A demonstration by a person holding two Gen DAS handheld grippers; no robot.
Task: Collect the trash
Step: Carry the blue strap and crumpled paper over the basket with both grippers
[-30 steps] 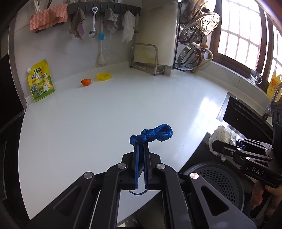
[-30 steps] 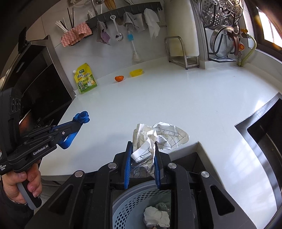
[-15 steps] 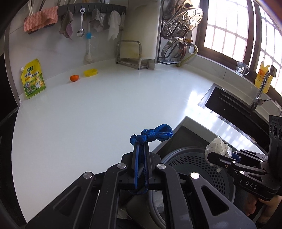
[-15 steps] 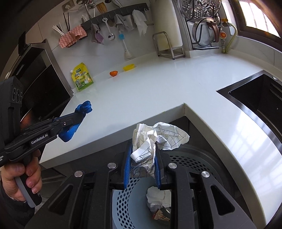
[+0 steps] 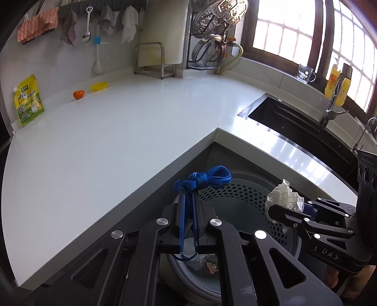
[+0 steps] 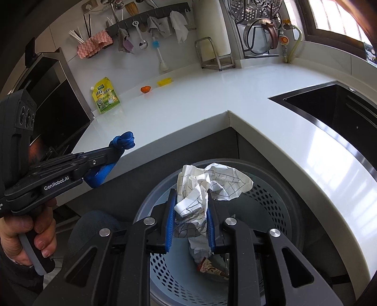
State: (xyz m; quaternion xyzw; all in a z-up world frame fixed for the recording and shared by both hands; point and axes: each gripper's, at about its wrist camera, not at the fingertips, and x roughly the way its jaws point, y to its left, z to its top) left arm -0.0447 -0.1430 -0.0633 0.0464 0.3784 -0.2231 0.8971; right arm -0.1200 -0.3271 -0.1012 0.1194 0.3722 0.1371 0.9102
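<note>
Blue strap (image 5: 204,180) and crumpled paper (image 6: 205,188) clamped, seemingly above bin (image 6: 271,200).

Home kitchen: white countertop (image 5: 122,131), sink (image 5: 299,131), hanging utensil rail (image 6: 146,17).

"GenRobot.AI" on left gripper (image 6: 122,143) at nine o'clock; "DAS" on right gripper (image 5: 280,207) at four o'clock.

Counts: two grippers, left gripper (image 5: 188,209) and right gripper (image 6: 191,211). One knotted blue strap (image 5: 203,180) in the left jaws. One crumpled paper (image 6: 207,183) in the right jaws. One perforated bin (image 6: 271,202) below both. Far ahead: one orange fruit (image 5: 79,94), one yellow dish (image 5: 99,86), one green-yellow pouch (image 5: 28,102).
</note>
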